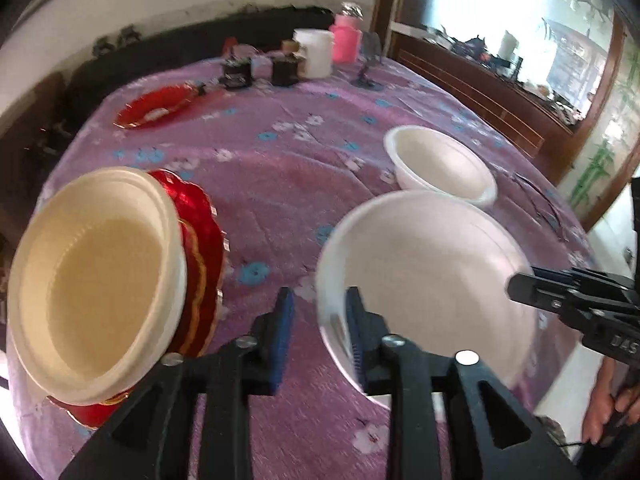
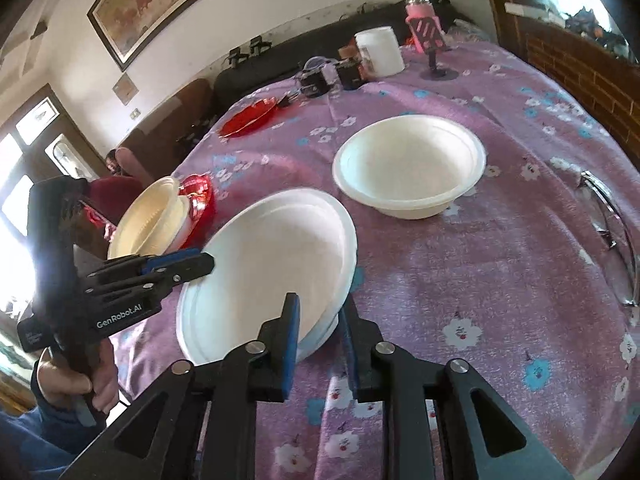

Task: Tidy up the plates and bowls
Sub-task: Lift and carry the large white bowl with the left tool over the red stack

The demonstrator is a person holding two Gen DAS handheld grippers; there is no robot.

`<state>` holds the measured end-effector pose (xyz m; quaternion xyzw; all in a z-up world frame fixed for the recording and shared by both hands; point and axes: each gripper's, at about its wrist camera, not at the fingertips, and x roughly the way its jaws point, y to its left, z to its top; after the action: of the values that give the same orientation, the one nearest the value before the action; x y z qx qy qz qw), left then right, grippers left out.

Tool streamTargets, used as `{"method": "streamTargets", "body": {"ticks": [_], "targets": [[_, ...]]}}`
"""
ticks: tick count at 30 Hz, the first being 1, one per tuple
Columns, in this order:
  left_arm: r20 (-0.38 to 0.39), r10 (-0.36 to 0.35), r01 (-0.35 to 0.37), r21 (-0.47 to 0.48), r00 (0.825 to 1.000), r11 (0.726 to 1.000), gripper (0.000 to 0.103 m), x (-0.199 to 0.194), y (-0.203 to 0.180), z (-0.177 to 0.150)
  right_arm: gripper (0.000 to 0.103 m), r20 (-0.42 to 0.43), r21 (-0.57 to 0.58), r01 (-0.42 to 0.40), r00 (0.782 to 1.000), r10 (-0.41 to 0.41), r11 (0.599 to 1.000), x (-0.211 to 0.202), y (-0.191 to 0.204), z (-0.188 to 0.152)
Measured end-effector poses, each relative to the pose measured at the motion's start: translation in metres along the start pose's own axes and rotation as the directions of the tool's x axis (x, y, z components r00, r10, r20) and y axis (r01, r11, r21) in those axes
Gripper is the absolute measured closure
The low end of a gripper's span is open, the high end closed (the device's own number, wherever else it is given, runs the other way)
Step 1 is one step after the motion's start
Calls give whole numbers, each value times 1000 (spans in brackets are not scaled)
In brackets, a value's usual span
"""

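Note:
A white foam bowl (image 1: 424, 280) (image 2: 272, 264) sits tilted at the near middle of the purple floral tablecloth (image 2: 500, 280). My left gripper (image 1: 320, 300) (image 2: 208, 262) is open. The bowl's left rim stands between its jaws, well apart from the outer pad. My right gripper (image 2: 320, 304) (image 1: 516, 284) straddles the opposite rim, one finger inside and one outside, jaws parted and not pinching. A second white bowl (image 1: 440, 168) (image 2: 408, 168) rests upright further back. At the left, cream bowls (image 1: 100, 292) (image 2: 148, 220) lean on stacked red plates (image 1: 200, 260).
One red plate (image 1: 156, 108) (image 2: 248, 118) lies far back on the left. Small jars, a white cup (image 1: 316, 52) and a pink bottle (image 1: 346, 42) crowd the far edge. A metal object (image 2: 612, 232) lies at the right edge. A person's hand (image 2: 68, 384) grips the left tool.

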<state>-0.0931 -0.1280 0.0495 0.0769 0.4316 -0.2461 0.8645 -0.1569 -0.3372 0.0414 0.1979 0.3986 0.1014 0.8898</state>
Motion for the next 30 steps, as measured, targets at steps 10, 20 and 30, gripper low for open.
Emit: {"method": "streamTargets", "body": {"ticks": [10,20,30], "targets": [[43,49,-52,66,998,996,85,17,-15,-10,83,23,-31,65,998,-64,997,2,3,-5],[110,96,-108,104,989,989,87,8,-26,-11,87,42,0,60,997,-60,998,0,0,-2],[165,127,-146,110,978,983,87,-6,-27,-13,87,56,0,51,997,-51,999,-4,7,-2]]}}
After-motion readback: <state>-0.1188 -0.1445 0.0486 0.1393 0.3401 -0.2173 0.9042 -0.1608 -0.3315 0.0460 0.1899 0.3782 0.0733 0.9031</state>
